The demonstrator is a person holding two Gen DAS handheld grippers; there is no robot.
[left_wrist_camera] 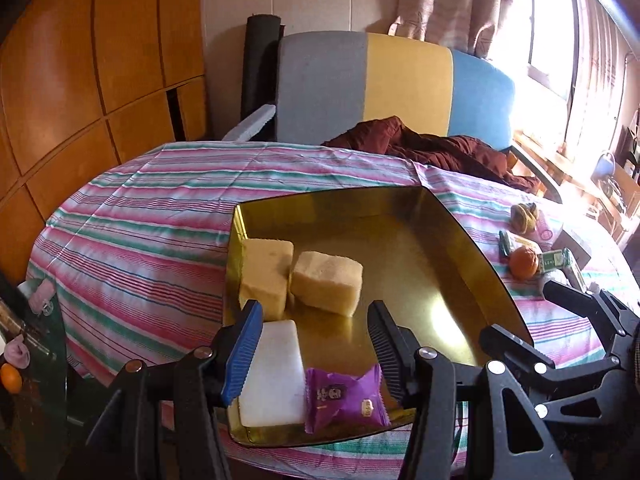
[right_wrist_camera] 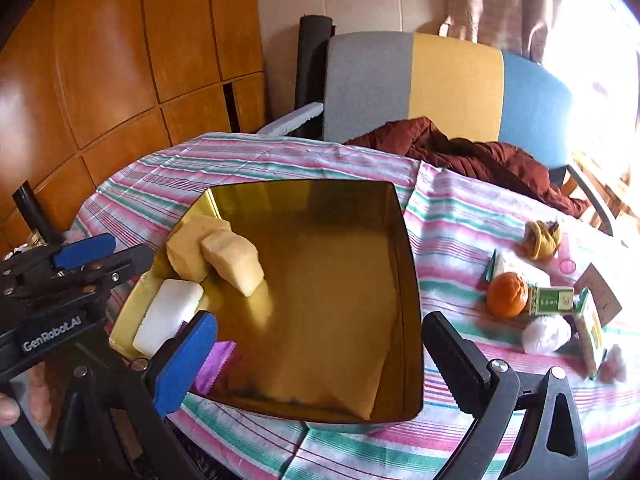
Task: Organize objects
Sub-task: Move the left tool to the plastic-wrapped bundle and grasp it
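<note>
**Both grippers hovering empty over the gold tray**

Currently the left gripper (left_wrist_camera: 316, 344) is tilting downward over the near-left corner of the gold tray (left_wrist_camera: 440, 280), its fingers standing partly apart with nothing pinched between them; the purple snack packet (left_wrist_camera: 344, 398) and the white soap bar (left_wrist_camera: 276, 372) are lying in the tray below the gap, untouched. Just beyond them two yellow sponge blocks (left_wrist_camera: 296, 276) are sitting side by side against the tray's left wall.

Meanwhile the right gripper (right_wrist_camera: 320, 356) is angling down over the tray's near edge, its fingers spreading wide and holding nothing. In the right wrist view the left gripper is showing at the left edge, and a fingertip of the person's hand (right_wrist_camera: 8, 410) is peeking in at the lower left corner.

Outside the tray, on the right side of the table, an orange (right_wrist_camera: 507, 294) is resting beside two green-and-white boxes (right_wrist_camera: 552, 300), a white wrapped ball (right_wrist_camera: 546, 334) and a bundle of yellow rubber bands (right_wrist_camera: 542, 239), all well apart from both grippers.

A pink, green and white striped cloth (right_wrist_camera: 280, 156) is covering the rounded table. Behind it a chair with grey, yellow and blue panels (right_wrist_camera: 452, 80) is standing with a dark red garment (right_wrist_camera: 472, 156) draping over its seat. Wooden panelled cabinets (right_wrist_camera: 120, 60) are filling the left wall, and bright daylight is pouring through a curtained window (left_wrist_camera: 548, 32) on the right.
</note>
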